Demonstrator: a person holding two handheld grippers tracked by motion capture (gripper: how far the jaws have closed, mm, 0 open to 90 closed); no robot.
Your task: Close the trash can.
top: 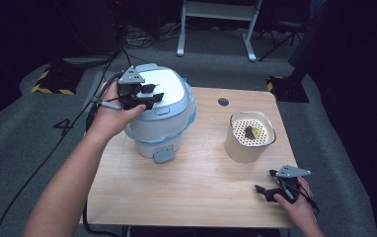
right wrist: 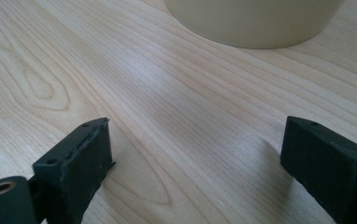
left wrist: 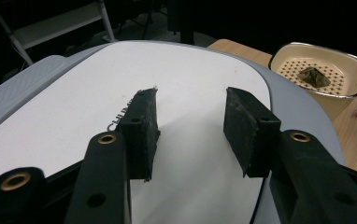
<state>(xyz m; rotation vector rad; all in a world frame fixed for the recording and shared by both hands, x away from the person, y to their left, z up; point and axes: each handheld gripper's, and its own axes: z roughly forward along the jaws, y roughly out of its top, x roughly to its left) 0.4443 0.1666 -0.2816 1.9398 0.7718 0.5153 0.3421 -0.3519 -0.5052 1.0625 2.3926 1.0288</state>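
On the wooden worktop [top: 196,177] a white and grey bin [top: 159,116] with a closed lid stands at the left, a blue bag edge showing under the lid's rim and a grey pedal at its foot. The left gripper [top: 149,94] hangs over the lid's near-left part, its jaws standing apart with nothing between them. At the right stands a cream tub [top: 249,136] with a perforated insert carrying a small dark lump, and near the worktop's front right corner the right gripper [top: 266,183] sits low, jaws parted and pointing left, apart from the tub.
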